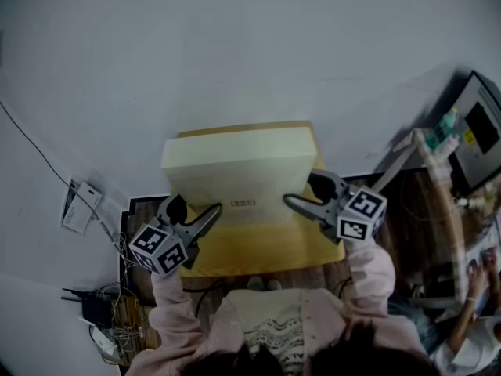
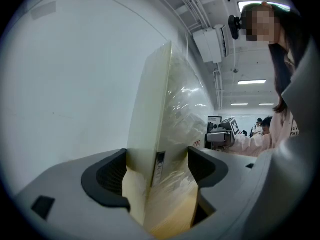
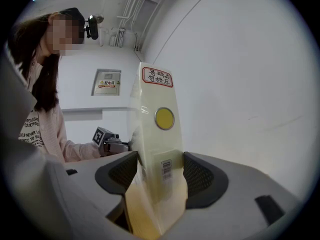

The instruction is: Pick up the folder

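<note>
The folder (image 1: 235,167) is a thick, pale cream pack in clear wrap, held up on edge over a yellow tabletop (image 1: 262,251). My left gripper (image 1: 210,212) is shut on its left end and my right gripper (image 1: 293,203) on its right end. In the left gripper view the folder (image 2: 160,119) stands upright between the dark pads (image 2: 111,176) of the left gripper (image 2: 156,173). The right gripper view shows the folder (image 3: 157,134), with a yellow round sticker and a barcode, clamped in the right gripper (image 3: 159,173).
A white wall rises behind the table. A power adapter with cables (image 1: 81,207) lies at the left, and more cables (image 1: 102,312) sit lower left. A cluttered desk with a machine (image 1: 479,131) and another person (image 1: 473,288) are at the right.
</note>
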`<state>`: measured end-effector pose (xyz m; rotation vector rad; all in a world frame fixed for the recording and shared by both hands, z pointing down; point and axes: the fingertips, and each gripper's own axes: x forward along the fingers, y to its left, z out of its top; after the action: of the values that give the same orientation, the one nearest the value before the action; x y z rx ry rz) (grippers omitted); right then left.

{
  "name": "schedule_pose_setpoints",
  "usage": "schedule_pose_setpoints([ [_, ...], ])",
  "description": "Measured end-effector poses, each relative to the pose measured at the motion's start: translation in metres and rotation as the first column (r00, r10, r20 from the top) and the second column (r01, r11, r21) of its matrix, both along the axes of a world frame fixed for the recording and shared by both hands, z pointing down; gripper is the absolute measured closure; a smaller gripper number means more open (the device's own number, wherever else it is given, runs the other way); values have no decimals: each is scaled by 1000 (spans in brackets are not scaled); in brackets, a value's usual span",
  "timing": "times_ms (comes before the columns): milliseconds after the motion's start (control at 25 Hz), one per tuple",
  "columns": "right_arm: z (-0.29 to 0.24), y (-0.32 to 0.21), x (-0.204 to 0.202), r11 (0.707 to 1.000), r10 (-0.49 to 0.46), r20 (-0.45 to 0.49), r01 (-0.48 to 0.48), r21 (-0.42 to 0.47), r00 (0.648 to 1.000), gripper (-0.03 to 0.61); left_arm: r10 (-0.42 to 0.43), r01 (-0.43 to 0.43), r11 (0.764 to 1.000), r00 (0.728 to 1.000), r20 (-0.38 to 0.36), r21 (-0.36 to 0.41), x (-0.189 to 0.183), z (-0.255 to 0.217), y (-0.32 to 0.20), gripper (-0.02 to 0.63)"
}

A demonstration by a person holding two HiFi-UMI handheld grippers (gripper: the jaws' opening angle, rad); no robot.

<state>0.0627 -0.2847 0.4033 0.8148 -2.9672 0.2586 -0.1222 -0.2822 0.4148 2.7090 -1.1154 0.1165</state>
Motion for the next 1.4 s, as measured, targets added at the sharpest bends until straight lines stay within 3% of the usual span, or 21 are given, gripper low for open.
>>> schedule_pose_setpoints([
  [920,-39,11,-2,999,7,74,-10,35,997,288,-78,85,993,993,-87,82,-4,-39,20,229],
  [1400,-42,14,-6,998,34,80,-38,41,996,293,-82,91,991,993,-86,98,-8,-44,22,230],
])
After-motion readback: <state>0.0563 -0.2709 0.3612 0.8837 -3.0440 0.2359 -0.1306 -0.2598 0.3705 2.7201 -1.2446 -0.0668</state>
